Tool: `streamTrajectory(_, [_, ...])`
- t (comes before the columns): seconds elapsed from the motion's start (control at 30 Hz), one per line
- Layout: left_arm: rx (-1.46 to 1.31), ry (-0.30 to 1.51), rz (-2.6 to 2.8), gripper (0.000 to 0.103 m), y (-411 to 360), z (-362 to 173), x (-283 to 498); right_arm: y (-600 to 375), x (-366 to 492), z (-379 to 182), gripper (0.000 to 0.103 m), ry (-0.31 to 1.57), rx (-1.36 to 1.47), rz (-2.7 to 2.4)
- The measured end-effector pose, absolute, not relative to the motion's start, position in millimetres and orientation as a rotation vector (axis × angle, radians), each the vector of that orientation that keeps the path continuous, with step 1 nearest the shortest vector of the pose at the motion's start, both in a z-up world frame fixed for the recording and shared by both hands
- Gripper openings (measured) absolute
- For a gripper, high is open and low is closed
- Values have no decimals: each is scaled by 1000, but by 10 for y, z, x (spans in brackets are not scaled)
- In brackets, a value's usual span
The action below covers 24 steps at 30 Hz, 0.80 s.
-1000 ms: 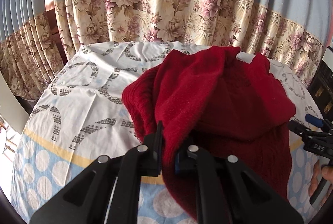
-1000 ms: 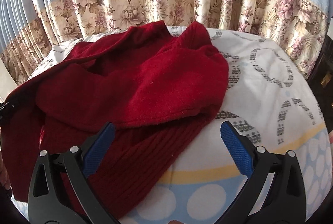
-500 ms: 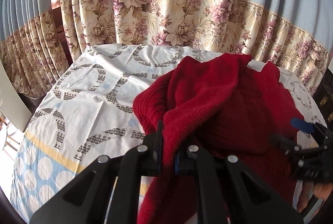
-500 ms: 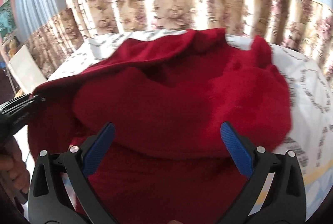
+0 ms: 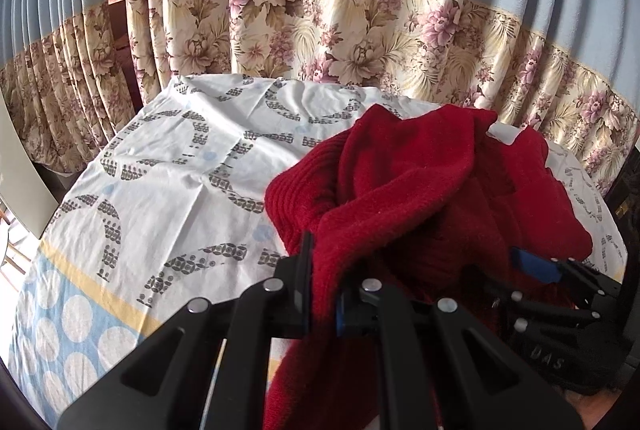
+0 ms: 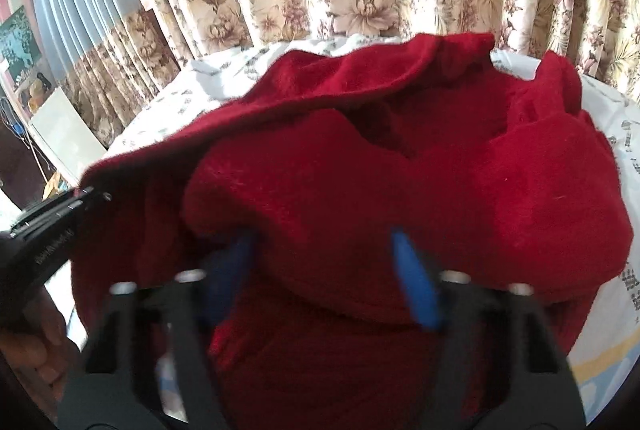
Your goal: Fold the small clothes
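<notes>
While the left gripper [image 5: 322, 294] stays out of nothing and just pinches a fuzzy edge of the red sweater [image 5: 420, 198], jaws pressed together on the cloth, that edge is lifted off the patterned bedsheet [image 5: 180, 190], likely to keep it taut for a fold. The right gripper [image 6: 324, 270] is closing, blue pads [image 6: 412, 282] blurred, a fold of the sweater's lower layer between them; can't tell whether they press on it yet. Probably grabbing a second edge so both hands can carry it over. The sweater lies bunched on the near right part of the sheet, ribbed hem hanging toward the cameras. Behind it bare sheet, then the floral curtain [image 5: 360, 22] at the back.
</notes>
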<state>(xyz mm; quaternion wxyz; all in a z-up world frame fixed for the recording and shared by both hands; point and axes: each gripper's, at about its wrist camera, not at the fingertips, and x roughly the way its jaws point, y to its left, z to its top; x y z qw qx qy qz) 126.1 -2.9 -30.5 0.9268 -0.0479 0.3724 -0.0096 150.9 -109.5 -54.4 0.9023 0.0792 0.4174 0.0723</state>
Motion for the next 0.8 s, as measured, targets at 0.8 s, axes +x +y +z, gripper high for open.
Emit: streamTrajectory(0.8, [-82,642,239,8,1152,368,1734,-4153,724,361,13,626,17,-615])
